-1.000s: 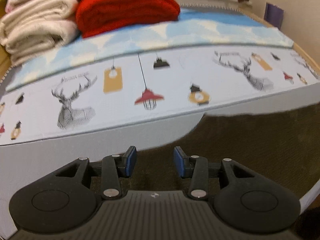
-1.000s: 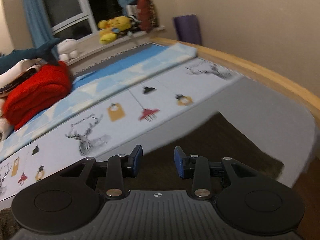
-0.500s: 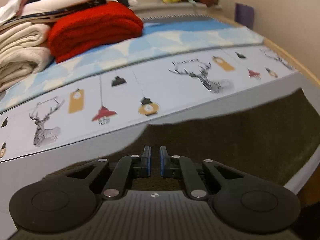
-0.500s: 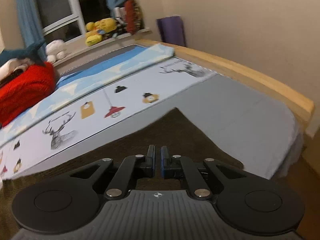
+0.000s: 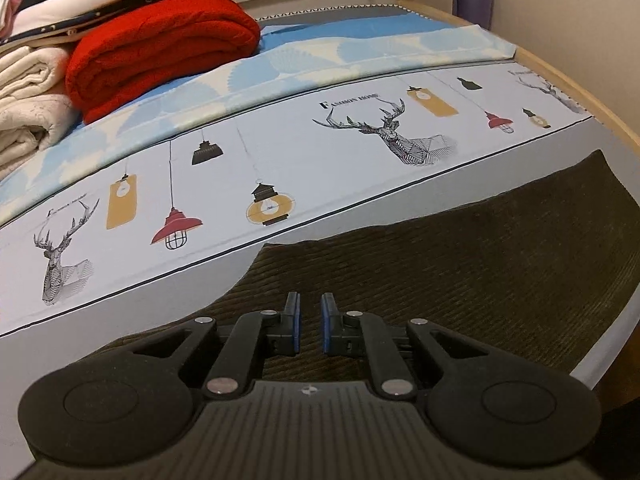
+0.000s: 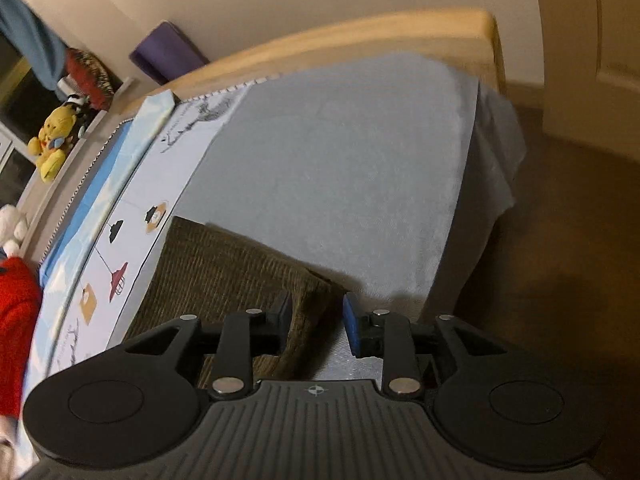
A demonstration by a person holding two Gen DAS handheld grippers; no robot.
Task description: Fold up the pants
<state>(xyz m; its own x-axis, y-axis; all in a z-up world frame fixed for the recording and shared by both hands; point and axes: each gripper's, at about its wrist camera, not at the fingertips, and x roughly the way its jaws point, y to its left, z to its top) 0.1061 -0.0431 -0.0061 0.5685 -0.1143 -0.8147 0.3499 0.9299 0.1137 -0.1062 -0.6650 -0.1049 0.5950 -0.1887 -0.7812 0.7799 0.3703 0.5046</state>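
Observation:
Dark brown corduroy pants [image 5: 460, 264] lie flat on the bed's grey sheet [image 6: 340, 168]. In the left wrist view my left gripper [image 5: 310, 312] sits low at the pants' left end, its blue pads drawn close with a slim gap and the ribbed cloth pinched in it. In the right wrist view the pants [image 6: 224, 264] end in a corner near the bed's side edge. My right gripper [image 6: 318, 312] straddles that corner. Its jaws are opening, and the pads stand clear of the cloth on both sides.
A folded red blanket [image 5: 160, 52] and cream blankets [image 5: 28, 92] are stacked at the far left of the bed, on a sheet printed with deer and lamps [image 5: 280, 152]. The wooden bed frame [image 6: 360, 36] and brown floor [image 6: 560, 280] lie to the right.
Both grippers went from open to shut over the pants. The right one then rolled, dropped toward the pants' corner by the bed edge and reopened. The left slid along the pants, still shut.

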